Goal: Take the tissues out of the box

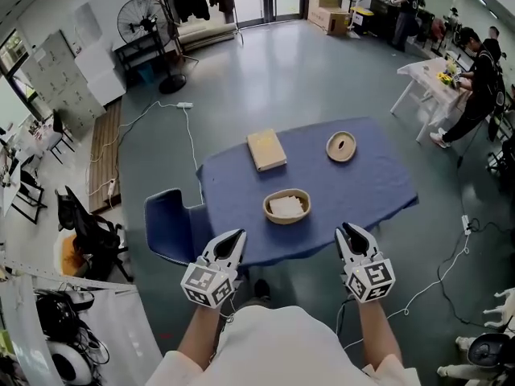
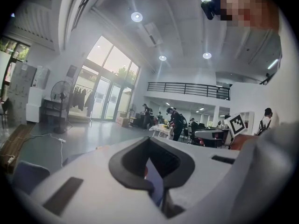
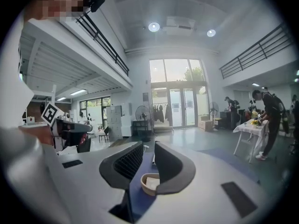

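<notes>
Blue-clothed table [image 1: 378, 183] fills mid-frame in the head view. A blue chair [image 1: 165, 223] is pushed against its edge at 8 o'clock. Far back at 2 o'clock, a person in dark clothes bends over a small white table [image 1: 418, 75].

Both grippers are held out at the near edge of the blue table, level with each other and well apart. Neither touches anything on the table.

Left gripper [image 1: 239, 236] is at 7 o'clock from the bowl. In the left gripper view its jaw tips are drawn together. Only a sliver of blue cloth shows through the gap behind the tips, and nothing is clamped.

Right gripper [image 1: 346, 232] is at 5 o'clock from the bowl. In the right gripper view its jaws stand a narrow slot apart, pads roughly parallel, and they grip nothing. The bowl shows through the slot, farther out on the cloth and clear of the pads.

Tissue box [image 1: 266, 149] is a flat tan box lying on the cloth at 11 o'clock from the bowl, well apart from both grippers.

Bowl [image 1: 273, 214] is tan and round, about mid-table and the item closest to the grippers.

Round wooden dish [image 1: 341, 146] is at 1 o'clock from the bowl, level with the box.

White tissue [image 1: 286, 206] lies inside the bowl.
</notes>
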`<state>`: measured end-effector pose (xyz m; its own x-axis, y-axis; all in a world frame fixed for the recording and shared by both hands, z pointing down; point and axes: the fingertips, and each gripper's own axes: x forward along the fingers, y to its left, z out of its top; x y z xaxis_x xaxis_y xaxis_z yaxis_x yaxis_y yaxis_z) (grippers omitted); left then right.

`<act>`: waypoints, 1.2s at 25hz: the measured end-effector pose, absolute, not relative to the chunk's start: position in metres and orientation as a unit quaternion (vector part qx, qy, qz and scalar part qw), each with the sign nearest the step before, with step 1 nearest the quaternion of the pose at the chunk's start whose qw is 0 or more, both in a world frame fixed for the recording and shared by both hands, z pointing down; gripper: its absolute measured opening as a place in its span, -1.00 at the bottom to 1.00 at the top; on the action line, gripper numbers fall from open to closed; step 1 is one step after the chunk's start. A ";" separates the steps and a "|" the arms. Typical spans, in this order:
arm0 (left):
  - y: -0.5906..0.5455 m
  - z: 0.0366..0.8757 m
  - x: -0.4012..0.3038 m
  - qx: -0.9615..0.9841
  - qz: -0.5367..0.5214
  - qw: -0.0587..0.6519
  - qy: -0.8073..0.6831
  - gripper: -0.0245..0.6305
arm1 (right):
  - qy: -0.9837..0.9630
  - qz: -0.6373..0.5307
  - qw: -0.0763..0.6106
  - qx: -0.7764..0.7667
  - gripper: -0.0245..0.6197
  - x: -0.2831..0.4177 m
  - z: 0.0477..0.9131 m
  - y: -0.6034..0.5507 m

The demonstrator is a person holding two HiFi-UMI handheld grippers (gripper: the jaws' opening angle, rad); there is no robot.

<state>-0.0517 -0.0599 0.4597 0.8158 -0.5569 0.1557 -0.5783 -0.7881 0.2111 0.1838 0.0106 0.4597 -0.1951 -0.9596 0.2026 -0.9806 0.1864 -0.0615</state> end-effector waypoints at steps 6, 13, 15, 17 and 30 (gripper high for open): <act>-0.116 0.460 -0.058 0.952 0.050 0.127 -0.276 -0.90 | -0.755 0.089 0.068 0.647 -0.62 0.169 0.458 -0.034; -0.147 0.465 -0.066 0.954 0.054 0.133 -0.262 -0.90 | -0.746 0.099 0.078 0.654 -0.62 0.158 0.465 -0.058; -0.151 0.467 -0.068 0.954 0.055 0.138 -0.261 -0.90 | -0.746 0.102 0.082 0.653 -0.62 0.155 0.466 -0.063; -0.154 0.469 -0.067 0.953 0.057 0.143 -0.261 -0.90 | -0.747 0.105 0.085 0.651 -0.62 0.155 0.468 -0.067; -0.173 0.501 -0.039 0.938 0.063 0.157 -0.303 -0.90 | -0.792 0.111 0.133 0.586 -0.62 0.174 0.503 -0.123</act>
